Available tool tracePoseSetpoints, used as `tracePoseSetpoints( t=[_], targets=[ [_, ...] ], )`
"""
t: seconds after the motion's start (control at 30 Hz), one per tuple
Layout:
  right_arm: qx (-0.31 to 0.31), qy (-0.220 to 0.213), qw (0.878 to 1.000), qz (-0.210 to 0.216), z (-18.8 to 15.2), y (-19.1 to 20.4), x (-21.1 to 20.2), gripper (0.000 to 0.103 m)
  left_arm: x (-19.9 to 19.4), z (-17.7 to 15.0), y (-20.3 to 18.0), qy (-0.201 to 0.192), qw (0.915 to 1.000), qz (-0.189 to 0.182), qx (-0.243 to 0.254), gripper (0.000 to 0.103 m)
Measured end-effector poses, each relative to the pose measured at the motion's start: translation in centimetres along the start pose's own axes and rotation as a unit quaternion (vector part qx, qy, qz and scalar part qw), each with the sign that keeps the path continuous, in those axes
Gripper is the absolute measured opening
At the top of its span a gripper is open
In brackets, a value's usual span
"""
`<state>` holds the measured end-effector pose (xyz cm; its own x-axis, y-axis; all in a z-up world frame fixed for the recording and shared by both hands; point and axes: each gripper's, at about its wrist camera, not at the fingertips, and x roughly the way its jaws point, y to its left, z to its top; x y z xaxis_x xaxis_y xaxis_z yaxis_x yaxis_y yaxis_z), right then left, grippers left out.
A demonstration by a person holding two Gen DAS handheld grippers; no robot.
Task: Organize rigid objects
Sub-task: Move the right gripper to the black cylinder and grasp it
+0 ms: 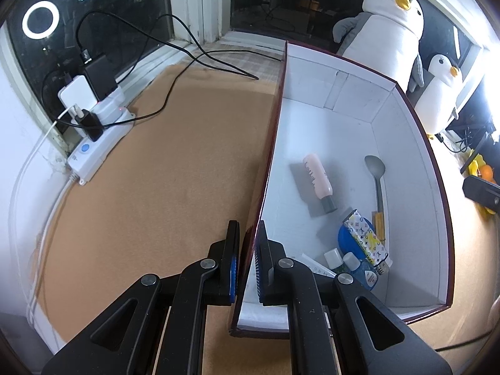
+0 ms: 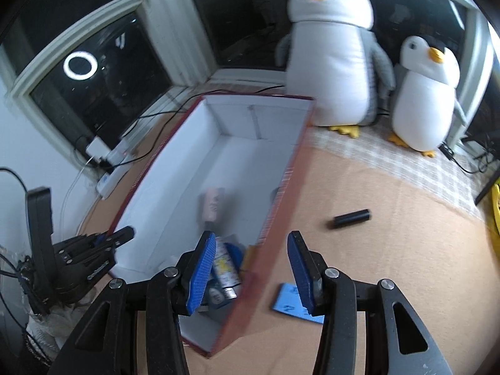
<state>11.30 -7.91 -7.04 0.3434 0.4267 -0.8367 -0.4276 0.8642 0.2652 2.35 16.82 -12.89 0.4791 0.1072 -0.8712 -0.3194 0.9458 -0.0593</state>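
I am holding the left hand-held gripper [image 1: 248,250] clamped narrow on the near part of the box's left wall, one finger outside and one inside, so it is steadying the box [image 1: 359,109] on the desk [image 1: 156,172]. The right hand-held gripper [image 2: 251,262] is standing partly open with nothing between its fingers; it is hanging over the box's right wall, with one blue pad over the inside and the other over the desk outside. That view is blurred, so I am not reading fine detail from it.

Nearest inside the box, in the near right corner, a cluster is already lying together: a small blue bottle [image 1: 364,270], a white-capped item [image 1: 332,256], a blue round lid [image 1: 350,239] and a patterned white packet [image 1: 368,240] resting across it. A little farther in, a pink bottle [image 1: 318,179] with a grey cap is lying on its side, and a spoon [image 1: 376,172] is lying along the right wall. The far half of the box is bare.

Outside, two things are waiting on the desk: a blue card [image 2: 289,304] just beside the box's right wall, under the right gripper's outer finger, and a black cylinder [image 2: 351,218] farther out. I am judging the sorting mostly done, with these two left to go in, the card being the closer pick. Beyond them, two plush penguins [image 2: 331,62] are sitting by the window.
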Motion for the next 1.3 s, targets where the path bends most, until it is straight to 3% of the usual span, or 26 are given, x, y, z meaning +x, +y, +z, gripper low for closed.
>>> tracePoseSetpoints(
  t=[0.4,0.63,0.97,1.3],
  targets=[
    [0.066,0.015,0.997,-0.043,0.0,-7.4,1.9,0.044,0.3,0.6,-0.5,0.009,0.9997,0.023,0.001,0.008],
    [0.106,0.048,0.992,-0.038,-0.1,-10.5,4.5,0.044,0.6,0.8,-1.0,0.014,0.9993,0.034,0.003,0.009],
    [0.156,0.071,0.985,-0.022,0.8,-12.5,7.4,0.043,0.9,1.2,-1.4,0.018,0.9987,0.047,0.002,0.009],
    [0.189,0.097,0.977,-0.017,1.9,-13.6,10.1,0.035,1.2,1.5,-1.5,0.021,0.9984,0.053,0.002,0.009]
  ],
)
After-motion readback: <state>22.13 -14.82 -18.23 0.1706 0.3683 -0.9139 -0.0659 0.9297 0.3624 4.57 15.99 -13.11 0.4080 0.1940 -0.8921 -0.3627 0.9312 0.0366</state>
